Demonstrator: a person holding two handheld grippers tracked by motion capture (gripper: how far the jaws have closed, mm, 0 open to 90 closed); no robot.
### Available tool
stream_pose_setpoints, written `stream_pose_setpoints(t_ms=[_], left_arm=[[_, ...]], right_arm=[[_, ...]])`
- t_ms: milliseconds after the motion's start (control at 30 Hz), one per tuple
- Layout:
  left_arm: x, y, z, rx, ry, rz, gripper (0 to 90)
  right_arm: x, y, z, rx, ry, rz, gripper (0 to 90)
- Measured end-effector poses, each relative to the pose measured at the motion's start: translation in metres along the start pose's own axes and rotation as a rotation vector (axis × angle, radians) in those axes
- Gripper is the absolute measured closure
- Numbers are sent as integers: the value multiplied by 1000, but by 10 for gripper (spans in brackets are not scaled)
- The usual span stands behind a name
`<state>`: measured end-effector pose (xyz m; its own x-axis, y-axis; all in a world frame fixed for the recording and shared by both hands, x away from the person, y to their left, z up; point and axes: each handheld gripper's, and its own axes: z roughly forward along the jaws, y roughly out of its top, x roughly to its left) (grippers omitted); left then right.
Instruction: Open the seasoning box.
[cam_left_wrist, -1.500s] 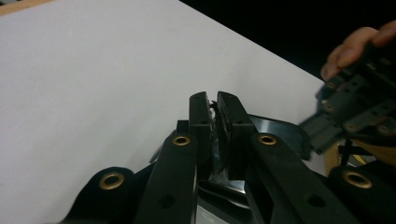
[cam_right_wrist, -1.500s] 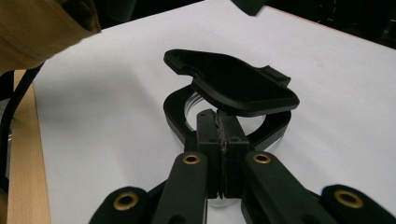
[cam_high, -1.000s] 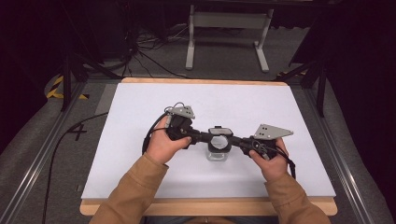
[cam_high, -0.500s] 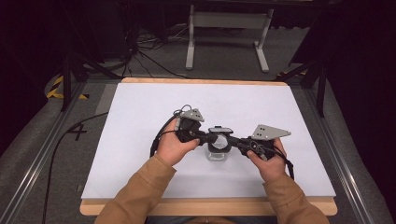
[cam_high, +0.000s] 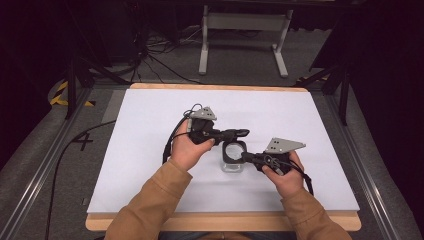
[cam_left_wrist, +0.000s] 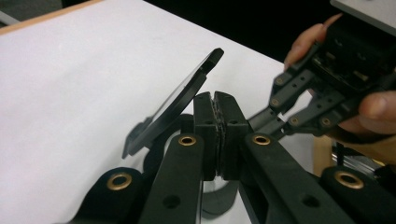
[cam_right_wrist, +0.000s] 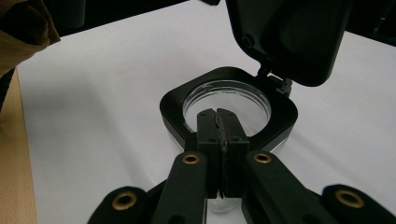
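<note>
A small clear jar with a black square rim sits near the middle of the white table. Its black lid is flipped up on a hinge at the back of the rim. The right gripper has its jaws pressed together, with the tips at the rim's near edge. The left gripper is pinched together too, with nothing in it, right beside the raised lid.

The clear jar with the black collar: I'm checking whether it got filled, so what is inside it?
Through the jar mouth, only clear glass shows, nothing inside. The right gripper covers the near part; the raised lid hides nothing inside.
</note>
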<state>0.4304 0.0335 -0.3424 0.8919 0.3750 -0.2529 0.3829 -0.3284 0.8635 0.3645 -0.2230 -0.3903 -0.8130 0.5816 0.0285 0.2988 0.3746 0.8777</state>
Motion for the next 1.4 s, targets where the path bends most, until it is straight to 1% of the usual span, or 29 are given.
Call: stream_pose_setpoints(t_ms=[67,100,200,267,300,333,400,433,533,633,700,767,833,900,1033,1067,1133,1200,1233,1267,1300,1333,1367,1400], left_arm=[[2,2,1,-6,9,-6,885],[4,3,1,-12,14,-1,885],[8,6,2,-15,28,-11,887],[9,7,2,-19,31,-11,886],[11,8,2,-19,40,-7,884],[14,9,3,-32,49,-13,883],[16,10,2,-23,52,-14,883],[17,10,3,-36,56,-23,885],[21,11,4,-48,66,-29,887],[26,11,5,-43,89,-36,888],[28,11,6,-56,91,-37,889],[28,11,6,-49,94,-43,891],[29,11,7,-63,95,-47,893],[29,11,7,-61,94,-48,893],[27,12,6,-50,91,-50,878],[26,13,5,-37,90,-46,878],[22,14,4,-34,91,-26,859],[17,16,0,-24,85,-11,847],[14,17,-3,-23,83,-2,841],[11,17,-5,-28,76,4,834],[8,18,-7,-26,75,10,826],[5,18,-11,-22,72,25,818],[1,18,-15,-23,68,32,807],[-2,18,-18,-24,66,38,794]], right_arm=[[0,0,0,-2,0,-1,900],[1,0,0,-2,-3,-2,900],[1,0,0,1,-8,-4,900],[1,0,0,0,-8,-1,900],[1,0,0,-1,-4,2,900],[1,-1,0,-2,-4,4,900],[0,-1,0,-2,-3,5,900],[1,-1,0,-2,-4,5,900],[1,-1,0,-1,-5,-1,900],[0,-1,0,-3,-2,0,900],[1,-1,0,-2,-2,-2,900],[1,-1,0,-1,-2,-5,900],[1,-1,0,-1,-3,-7,900],[1,-1,0,-1,-3,-7,900],[1,-1,0,0,-5,-11,900],[1,-1,0,0,-5,-13,900],[2,0,0,2,-8,-9,900],[2,1,0,11,-15,-19,900],[2,2,0,13,-15,-20,886],[2,2,0,17,-17,-19,851],[1,3,-1,14,-18,-23,834],[1,3,-2,0,-14,-25,833],[-1,5,-3,-18,1,-21,824],[-3,6,-5,-23,12,-11,812]])
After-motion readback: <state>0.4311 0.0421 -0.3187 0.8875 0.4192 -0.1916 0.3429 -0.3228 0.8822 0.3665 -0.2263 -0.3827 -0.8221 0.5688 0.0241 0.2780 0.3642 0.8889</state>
